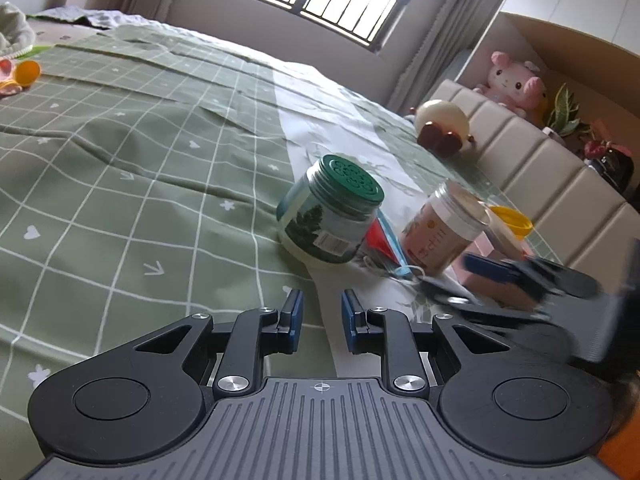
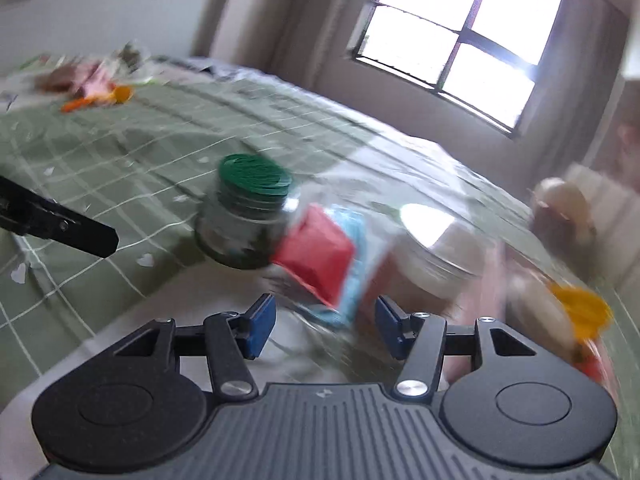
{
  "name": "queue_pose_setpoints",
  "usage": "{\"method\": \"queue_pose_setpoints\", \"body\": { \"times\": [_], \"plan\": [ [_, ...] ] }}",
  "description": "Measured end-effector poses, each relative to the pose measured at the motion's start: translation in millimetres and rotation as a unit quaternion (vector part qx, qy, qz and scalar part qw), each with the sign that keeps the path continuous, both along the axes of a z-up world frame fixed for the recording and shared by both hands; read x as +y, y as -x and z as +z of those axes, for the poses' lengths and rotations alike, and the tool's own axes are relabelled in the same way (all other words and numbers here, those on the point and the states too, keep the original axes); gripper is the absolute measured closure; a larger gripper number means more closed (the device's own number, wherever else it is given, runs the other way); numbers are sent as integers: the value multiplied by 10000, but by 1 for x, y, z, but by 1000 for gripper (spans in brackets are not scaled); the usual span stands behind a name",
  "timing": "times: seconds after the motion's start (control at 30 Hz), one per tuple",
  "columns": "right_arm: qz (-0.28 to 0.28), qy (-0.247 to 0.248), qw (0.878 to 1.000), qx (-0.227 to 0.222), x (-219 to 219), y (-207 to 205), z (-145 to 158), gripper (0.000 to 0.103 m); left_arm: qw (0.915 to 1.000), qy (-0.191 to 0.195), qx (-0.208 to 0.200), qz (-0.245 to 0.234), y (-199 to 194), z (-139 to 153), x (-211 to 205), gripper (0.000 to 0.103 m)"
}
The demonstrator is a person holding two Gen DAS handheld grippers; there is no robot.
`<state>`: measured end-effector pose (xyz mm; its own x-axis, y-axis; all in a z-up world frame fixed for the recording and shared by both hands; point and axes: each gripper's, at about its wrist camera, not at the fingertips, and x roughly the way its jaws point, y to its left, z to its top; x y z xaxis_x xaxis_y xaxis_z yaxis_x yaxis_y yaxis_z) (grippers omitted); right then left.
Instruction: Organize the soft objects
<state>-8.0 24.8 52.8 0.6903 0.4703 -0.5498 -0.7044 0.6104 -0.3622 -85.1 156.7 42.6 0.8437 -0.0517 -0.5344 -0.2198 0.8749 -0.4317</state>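
On the green checked bed, a green-lidded jar and a clear jar with pinkish contents stand side by side, with a red and light-blue soft packet lying between them. My left gripper is open and empty, just short of the jars. My right gripper is open and empty; the red and blue packet lies just ahead of its fingers. That view is blurred by motion. The right gripper also shows blurred at the right of the left wrist view.
A round cream and brown plush lies by the padded headboard. A pink plush sits on the shelf behind. A yellow lid lies right of the jars. Orange toys and cloth lie at the far left.
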Motion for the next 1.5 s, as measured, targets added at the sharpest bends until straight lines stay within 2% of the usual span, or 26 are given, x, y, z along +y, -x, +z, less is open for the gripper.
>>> {"method": "queue_pose_setpoints", "body": {
  "times": [0.23,0.3,0.37,0.47,0.57,0.67,0.83,0.9,0.97,1.07,1.1,1.2,1.27,1.37,1.4,1.47,1.5],
  "plan": [
    [-44,723,9963,-464,56,-22,-24,56,9995,148,-167,232,17,-3,22,80],
    [-45,790,9957,-476,57,-25,-27,75,9992,204,-181,307,17,-4,27,80],
    [-123,638,9972,-374,51,-26,-22,89,9990,240,-168,328,16,-6,29,80],
    [-329,116,9993,-144,28,-25,-1,99,9992,253,-111,272,12,-8,26,80],
    [-662,-482,9956,461,-3,-34,17,99,9995,266,-53,171,5,-11,19,80],
    [-1014,-952,9829,1204,-34,-52,21,99,9996,275,5,21,-1,-13,9,80],
    [-1184,-1484,9690,1582,-67,-57,20,99,9994,246,78,-223,-7,-12,-7,80],
    [-1209,-1672,9659,1564,-73,-53,22,99,9994,227,94,-244,-7,-12,-9,80],
    [-1281,-1666,9704,1192,-73,-49,26,99,9994,221,119,-220,-8,-13,-10,80],
    [-1244,-1088,9854,404,-58,-40,19,98,9994,225,149,-209,-9,-14,-10,80],
    [-1209,-917,9880,302,-53,-39,15,98,9994,224,152,-223,-9,-13,-10,80],
    [-1197,-805,9875,640,-47,-43,6,99,9993,219,172,-237,-9,-14,-10,80],
    [-1159,-1108,9781,1329,-50,-47,5,99,9993,229,189,-212,-10,-14,-9,80],
    [-952,-1899,9466,2426,-63,-56,14,99,9994,226,190,-187,-11,-14,-8,80],
    [-859,-2186,9312,2788,-66,-60,16,101,9994,219,189,-185,-11,-14,-8,80],
    [-782,-2575,9084,3201,-75,-66,20,101,9994,205,189,-185,-12,-12,-10,80],
    [-797,-2698,9023,3267,-79,-69,22,101,9994,194,194,-192,-12,-12,-11,80]
  ]
}}
